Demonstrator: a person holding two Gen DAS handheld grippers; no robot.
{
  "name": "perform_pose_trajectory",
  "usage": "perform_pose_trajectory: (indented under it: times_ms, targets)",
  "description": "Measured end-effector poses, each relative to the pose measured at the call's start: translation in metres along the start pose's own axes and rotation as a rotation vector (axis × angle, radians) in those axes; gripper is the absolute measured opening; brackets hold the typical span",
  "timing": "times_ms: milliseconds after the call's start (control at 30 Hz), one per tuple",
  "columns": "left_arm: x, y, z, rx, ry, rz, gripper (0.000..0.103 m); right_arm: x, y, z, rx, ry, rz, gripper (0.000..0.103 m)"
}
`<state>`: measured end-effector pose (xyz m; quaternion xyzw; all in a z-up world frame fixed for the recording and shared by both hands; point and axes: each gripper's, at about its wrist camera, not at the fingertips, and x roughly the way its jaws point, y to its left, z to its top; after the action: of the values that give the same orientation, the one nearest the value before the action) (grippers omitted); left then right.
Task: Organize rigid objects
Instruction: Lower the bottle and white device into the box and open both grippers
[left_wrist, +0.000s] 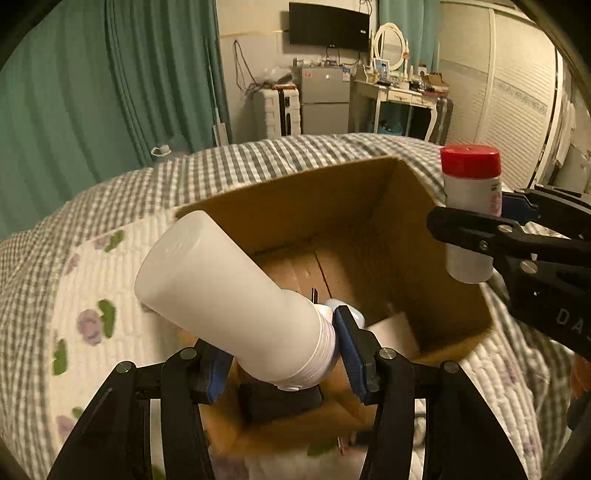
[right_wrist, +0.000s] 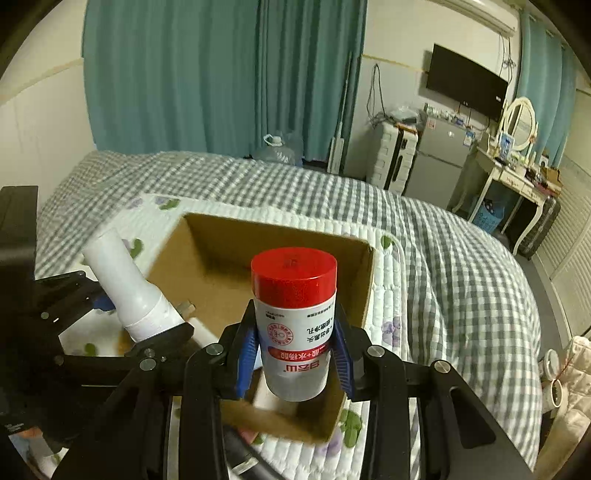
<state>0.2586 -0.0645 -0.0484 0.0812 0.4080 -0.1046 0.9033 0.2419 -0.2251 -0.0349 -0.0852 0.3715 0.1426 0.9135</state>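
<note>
My left gripper (left_wrist: 284, 354) is shut on a plain white plastic bottle (left_wrist: 221, 295), gripped near its cap end and tilted up to the left over the near left edge of an open cardboard box (left_wrist: 391, 229). My right gripper (right_wrist: 295, 354) is shut on an upright white bottle with a red cap (right_wrist: 295, 317), held above the box's (right_wrist: 258, 243) right side. That bottle (left_wrist: 471, 210) and the right gripper also show at the right of the left wrist view. The white bottle (right_wrist: 129, 288) and left gripper show at the left of the right wrist view. A few small pale items lie on the box floor (left_wrist: 391, 325).
The box sits on a bed with a grey checked cover (right_wrist: 443, 258) and a white floral quilt (left_wrist: 92, 288). Beyond the bed are teal curtains (right_wrist: 184, 74), a small fridge (left_wrist: 325, 99), a white suitcase (left_wrist: 273, 110), a dressing table (left_wrist: 399, 96) and a wall TV (left_wrist: 328, 26).
</note>
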Motion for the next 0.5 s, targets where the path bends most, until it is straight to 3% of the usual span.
perform_pose_trajectory:
  times_ms: [100,200,267,500]
  targets:
    - [0.020,0.001,0.006,0.016,-0.019,0.024,0.053,0.024,-0.009,-0.002,-0.011,0.020,-0.007,0.036]
    - [0.032,0.003,0.011,-0.002,-0.020,0.007,0.060,0.040,-0.020,-0.003,-0.018,0.030,-0.010,0.036]
    - [0.034,0.005,0.012,-0.008,-0.027,0.021,0.077,0.047,-0.028,-0.003,0.007,0.031,0.019,0.036]
    - [0.012,0.006,0.012,-0.001,-0.062,0.042,0.077,0.059,-0.030,0.003,0.027,0.042,0.033,0.036]
